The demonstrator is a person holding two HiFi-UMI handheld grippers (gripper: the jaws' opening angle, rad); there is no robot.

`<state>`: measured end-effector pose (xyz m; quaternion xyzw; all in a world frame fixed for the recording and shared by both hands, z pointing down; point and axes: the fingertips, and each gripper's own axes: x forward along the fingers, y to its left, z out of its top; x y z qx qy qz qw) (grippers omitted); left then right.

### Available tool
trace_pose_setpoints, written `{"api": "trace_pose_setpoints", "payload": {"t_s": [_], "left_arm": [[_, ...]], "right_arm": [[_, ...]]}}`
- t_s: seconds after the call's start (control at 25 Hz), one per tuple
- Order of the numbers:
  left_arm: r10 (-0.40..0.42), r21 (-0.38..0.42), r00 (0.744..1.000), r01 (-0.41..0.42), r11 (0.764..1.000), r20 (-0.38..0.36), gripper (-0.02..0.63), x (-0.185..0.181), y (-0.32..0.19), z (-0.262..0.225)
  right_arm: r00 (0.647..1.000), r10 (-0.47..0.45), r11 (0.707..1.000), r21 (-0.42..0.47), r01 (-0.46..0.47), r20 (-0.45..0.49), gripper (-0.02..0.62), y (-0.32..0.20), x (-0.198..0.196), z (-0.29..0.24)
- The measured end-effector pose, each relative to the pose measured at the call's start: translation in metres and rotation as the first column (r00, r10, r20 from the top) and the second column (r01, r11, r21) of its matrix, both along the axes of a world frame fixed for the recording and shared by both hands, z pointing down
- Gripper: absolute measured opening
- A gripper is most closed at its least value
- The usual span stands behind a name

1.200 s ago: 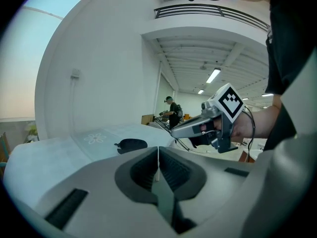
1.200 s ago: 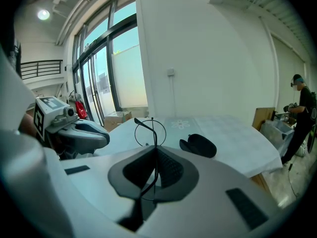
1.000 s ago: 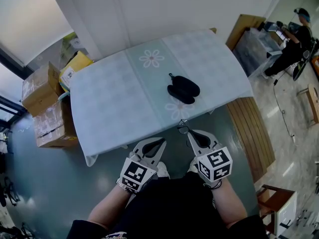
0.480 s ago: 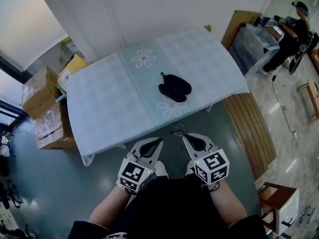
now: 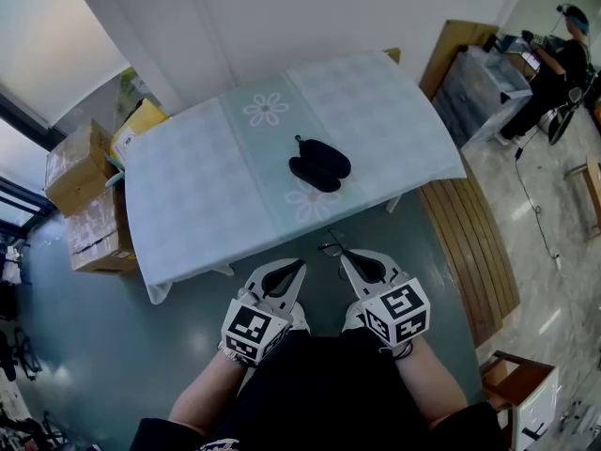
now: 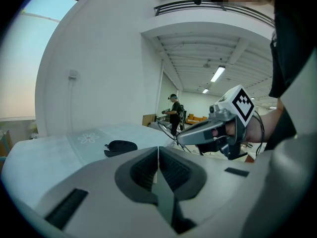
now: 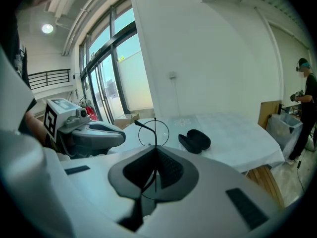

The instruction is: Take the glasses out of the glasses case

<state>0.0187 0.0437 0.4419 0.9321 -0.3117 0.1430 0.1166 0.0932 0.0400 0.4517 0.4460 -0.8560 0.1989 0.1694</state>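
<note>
The case (image 5: 319,165) lies on the table (image 5: 207,186), toward its near edge, well ahead of both grippers, which sit side by side off the table in front of the person. The left gripper (image 5: 299,265) has its jaws together on nothing, and just right of it the right gripper (image 5: 344,255) has the glasses (image 5: 331,248) clamped between its jaws, short of the table's edge. Boxes (image 5: 80,205) are stacked on the floor at the table's left end, a bench (image 5: 470,242) lies by its near right corner, and another person (image 5: 554,73) stands far off to the right beyond that.
</note>
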Motion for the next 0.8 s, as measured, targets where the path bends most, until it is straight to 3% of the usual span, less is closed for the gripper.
{"api": "trace_pose_setpoints", "payload": {"t_s": [0.8], "left_arm": [[-0.071,0.022,0.997,0.071,0.997,0.014,0.031,0.028,0.039,-0.007]], "right_arm": [[0.997,-0.074,0.997,0.019,0.073,0.019,0.025,0.031,0.026,-0.005]]}}
